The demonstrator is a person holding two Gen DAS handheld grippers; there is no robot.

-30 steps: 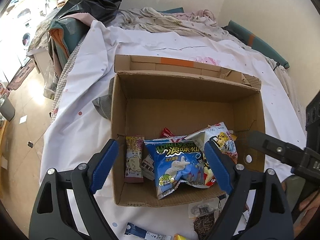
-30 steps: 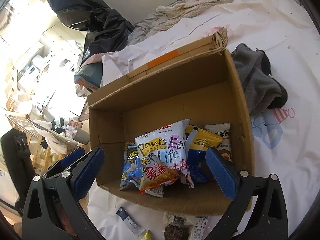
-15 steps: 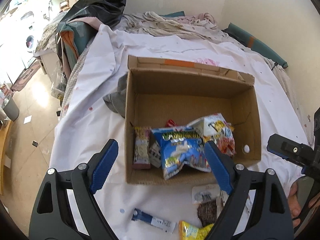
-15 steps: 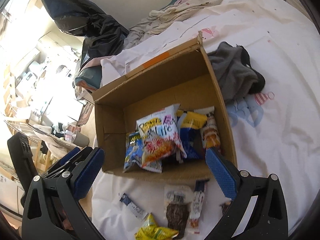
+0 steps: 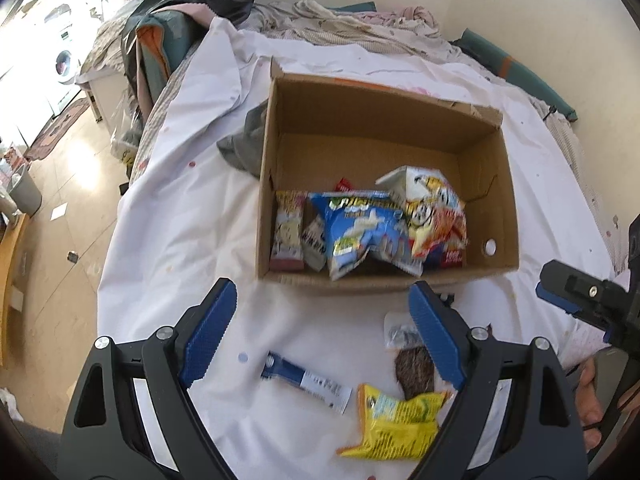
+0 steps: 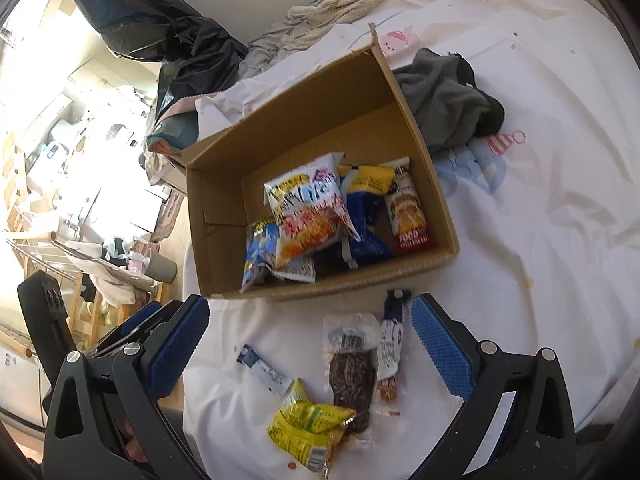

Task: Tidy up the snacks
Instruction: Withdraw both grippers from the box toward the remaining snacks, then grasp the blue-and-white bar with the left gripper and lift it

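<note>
My left gripper (image 5: 322, 336) and right gripper (image 6: 312, 346) both gape wide and hold nothing. They hang over the white sheet (image 5: 180, 208), above loose snacks: a yellow packet (image 6: 310, 426), a dark packet (image 6: 354, 374) and a blue stick (image 5: 306, 380). Beyond these, the cardboard box (image 5: 384, 280) holds more snack bags (image 5: 362, 228).

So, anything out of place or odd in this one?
Four snacks lie outside the cardboard box on the white sheet: a yellow bag, a dark jerky pack, a blue stick and a slim packet. A grey garment is crumpled against the box.
</note>
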